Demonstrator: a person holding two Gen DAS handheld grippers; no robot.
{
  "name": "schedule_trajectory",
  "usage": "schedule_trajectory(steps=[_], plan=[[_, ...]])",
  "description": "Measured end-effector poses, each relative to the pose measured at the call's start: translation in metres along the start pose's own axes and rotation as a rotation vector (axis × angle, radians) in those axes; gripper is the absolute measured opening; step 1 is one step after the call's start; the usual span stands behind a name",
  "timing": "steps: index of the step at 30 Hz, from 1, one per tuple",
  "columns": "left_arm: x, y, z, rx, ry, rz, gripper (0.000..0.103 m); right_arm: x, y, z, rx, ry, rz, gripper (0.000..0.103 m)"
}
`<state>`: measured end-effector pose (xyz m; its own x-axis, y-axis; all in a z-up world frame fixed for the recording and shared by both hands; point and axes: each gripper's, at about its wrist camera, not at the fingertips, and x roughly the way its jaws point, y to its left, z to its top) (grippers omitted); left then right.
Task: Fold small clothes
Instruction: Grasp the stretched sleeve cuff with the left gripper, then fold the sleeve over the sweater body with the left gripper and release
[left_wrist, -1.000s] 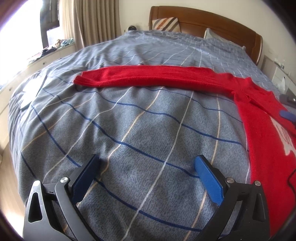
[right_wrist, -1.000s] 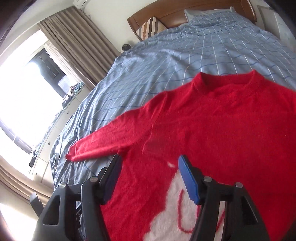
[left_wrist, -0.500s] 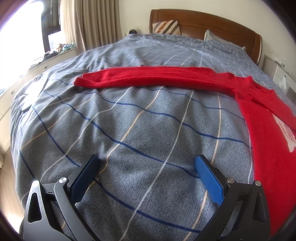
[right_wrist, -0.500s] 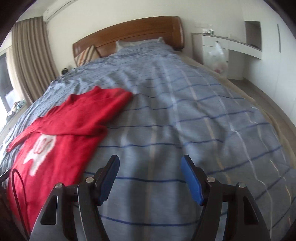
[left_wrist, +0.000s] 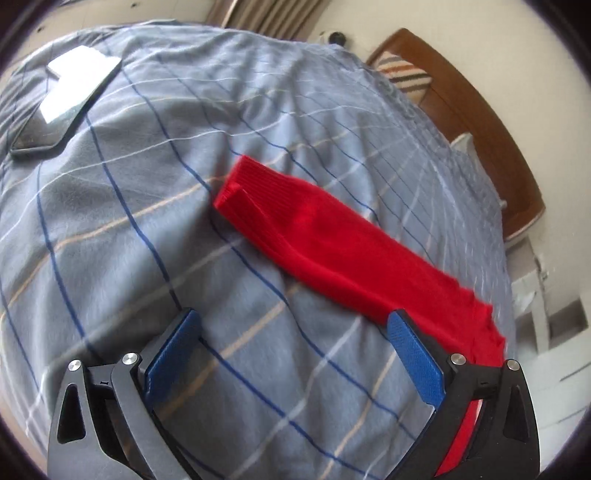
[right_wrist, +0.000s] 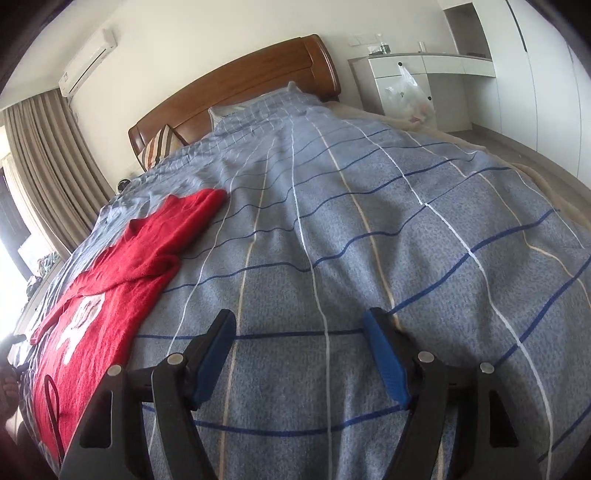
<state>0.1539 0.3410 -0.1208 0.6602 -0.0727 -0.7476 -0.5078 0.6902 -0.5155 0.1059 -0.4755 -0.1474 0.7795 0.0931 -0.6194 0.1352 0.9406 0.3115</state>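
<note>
Sweater (left_wrist: 332, 251) lies spread flat on the bed (left_wrist: 129, 229), face up, which is how a knit is best laid before folding: body toward the foot, sleeves out to the sides, so each can be turned in over the chest. In the left wrist view one sleeve stretches out straight and flat, its ribbed cuff (left_wrist: 236, 192) lying open on the cover. The left gripper (left_wrist: 295, 354) hovers over bare cover just short of that sleeve, fingers spread wide and holding nothing; its far blue pad (left_wrist: 413, 362) overlaps the sleeve's edge in the picture, though whether it touches cannot be told. By my judgement it is lined up to take the sleeve. The right gripper (right_wrist: 299, 354) also stands spread and empty, over plain cover well to the side of the sweater's (right_wrist: 110, 295) body, where the other sleeve (right_wrist: 184, 221) lies and a white motif (right_wrist: 79, 321) shows on the chest. The knit is bright red, soft and thick, likely to drape and sag when lifted by one edge. The cover is a fuzzy grey-blue cloth crossed by dark blue, white and tan lines, gently rumpled. A phone (left_wrist: 62, 107), flat, dark and glossy, rests near the bed's corner, well apart from the sleeve. Behind stands a curved wooden headboard (right_wrist: 236, 92).
</note>
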Motion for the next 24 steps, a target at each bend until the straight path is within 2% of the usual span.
schedule_trajectory(steps=[2, 5, 7, 8, 10, 11, 12, 14, 17, 20, 24], plan=[[0.013, 0.011, 0.023, -0.032, 0.011, 0.018, 0.096, -0.002, 0.000, -0.005, -0.006, -0.001, -0.006, 0.072], [0.026, 0.009, 0.038, -0.004, 0.017, 0.040, 0.082, -0.001, 0.002, -0.006, -0.013, 0.001, -0.017, 0.072], [0.030, 0.009, 0.046, 0.010, 0.009, 0.050, 0.064, 0.000, 0.003, -0.006, -0.018, 0.003, -0.023, 0.072], [0.032, 0.009, 0.048, 0.015, 0.005, 0.052, 0.059, 0.001, 0.004, -0.006, -0.020, 0.004, -0.025, 0.072], [0.037, 0.009, 0.052, 0.027, 0.003, 0.067, 0.026, 0.001, 0.005, -0.006, -0.022, 0.006, -0.029, 0.072], [0.038, 0.010, 0.053, 0.033, 0.004, 0.071, 0.018, 0.002, 0.006, -0.005, -0.023, 0.006, -0.030, 0.072], [0.038, 0.010, 0.054, 0.037, 0.008, 0.062, 0.005, 0.002, 0.007, -0.005, -0.024, 0.006, -0.032, 0.072], [0.030, 0.003, 0.055, 0.060, -0.011, 0.069, 0.004, 0.003, 0.008, -0.005, -0.025, 0.006, -0.034, 0.072], [0.010, -0.033, 0.059, 0.159, -0.062, 0.057, 0.003, 0.004, 0.008, -0.005, -0.024, 0.006, -0.033, 0.072], [-0.012, -0.100, 0.060, 0.311, -0.108, 0.011, 0.003, 0.003, 0.008, -0.005, -0.024, 0.005, -0.032, 0.072], [-0.040, -0.211, 0.045, 0.519, -0.145, -0.110, 0.003, 0.003, 0.008, -0.006, -0.025, 0.004, -0.034, 0.072]])
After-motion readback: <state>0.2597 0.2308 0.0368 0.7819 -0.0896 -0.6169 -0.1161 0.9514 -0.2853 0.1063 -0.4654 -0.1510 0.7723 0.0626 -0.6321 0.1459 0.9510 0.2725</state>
